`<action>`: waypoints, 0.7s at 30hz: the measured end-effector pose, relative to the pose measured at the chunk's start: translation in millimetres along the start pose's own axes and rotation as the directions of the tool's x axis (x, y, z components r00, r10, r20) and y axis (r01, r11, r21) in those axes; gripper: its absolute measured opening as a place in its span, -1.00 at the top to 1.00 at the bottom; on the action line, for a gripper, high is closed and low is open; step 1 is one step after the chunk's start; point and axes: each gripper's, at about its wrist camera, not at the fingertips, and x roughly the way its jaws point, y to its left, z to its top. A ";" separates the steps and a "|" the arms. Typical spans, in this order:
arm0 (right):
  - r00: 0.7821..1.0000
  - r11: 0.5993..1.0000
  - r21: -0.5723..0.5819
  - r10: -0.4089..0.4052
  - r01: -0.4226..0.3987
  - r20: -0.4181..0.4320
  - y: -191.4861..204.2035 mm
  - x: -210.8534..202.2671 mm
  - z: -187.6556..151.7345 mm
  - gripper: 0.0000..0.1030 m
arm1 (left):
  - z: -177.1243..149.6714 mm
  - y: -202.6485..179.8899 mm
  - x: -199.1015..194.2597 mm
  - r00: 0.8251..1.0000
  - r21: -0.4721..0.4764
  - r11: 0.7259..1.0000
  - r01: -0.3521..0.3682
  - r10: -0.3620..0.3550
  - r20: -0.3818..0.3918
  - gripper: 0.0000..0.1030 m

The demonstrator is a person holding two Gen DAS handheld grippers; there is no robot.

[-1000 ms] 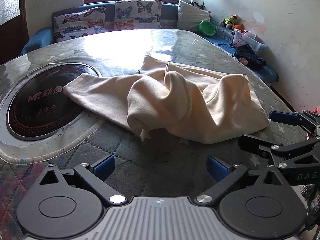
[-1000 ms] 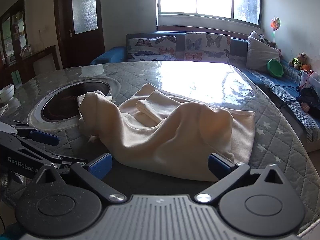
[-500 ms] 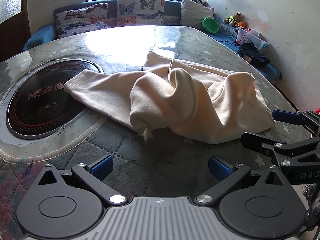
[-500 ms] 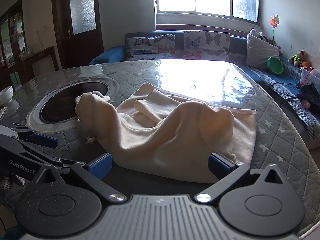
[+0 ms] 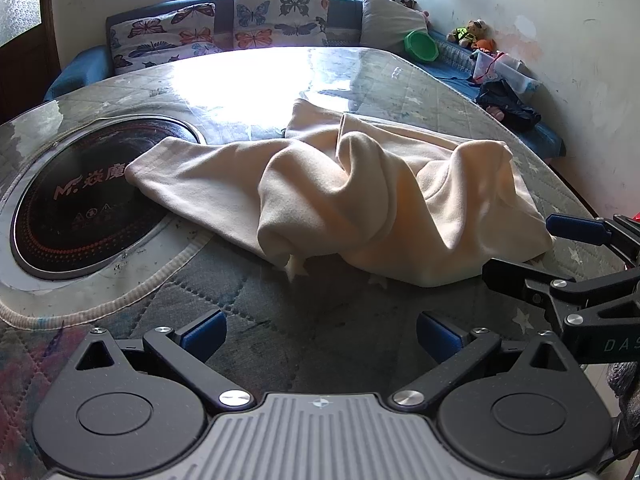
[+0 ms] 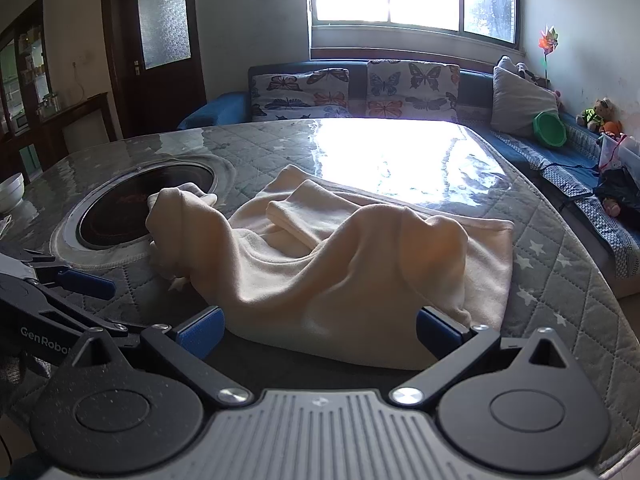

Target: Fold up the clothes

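A crumpled cream garment (image 5: pixel 360 196) lies in a heap on the round quilted table (image 5: pixel 280 320); one end reaches over the dark cooktop. It also shows in the right wrist view (image 6: pixel 340 264). My left gripper (image 5: pixel 318 334) is open and empty, just short of the garment's near edge. My right gripper (image 6: pixel 318 330) is open and empty, its fingertips at the garment's near hem. The right gripper also shows at the right edge of the left wrist view (image 5: pixel 560 256), open. The left gripper shows at the left edge of the right wrist view (image 6: pixel 68 280).
A round black induction cooktop (image 5: pixel 84 204) is set into the table on the left. A blue sofa with butterfly cushions (image 6: pixel 360 92) stands behind the table. A green bowl (image 6: pixel 550 128), toys and a dark bag lie on the bench to the right. A white bowl (image 6: pixel 10 192) sits far left.
Both grippers have moved a little closer to the garment. The garment itself has not moved, and both grippers stay open.
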 end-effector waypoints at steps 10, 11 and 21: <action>1.000 1.000 0.003 0.001 -0.001 -0.008 -0.3 3.2 1.2 -1.00 | 2.9 0.9 2.5 1.000 -0.002 1.000 -0.002 0.002 -0.008 -1.00; 1.000 1.000 0.004 0.002 -0.002 -0.009 -0.3 3.7 1.3 -1.00 | 3.4 1.1 3.0 1.000 -0.003 1.000 -0.003 0.003 -0.009 -1.00; 1.000 1.000 0.005 0.003 -0.003 -0.012 -1.1 7.9 3.7 -1.00 | 7.6 2.9 6.9 1.000 -0.002 1.000 -0.004 0.004 -0.016 -1.00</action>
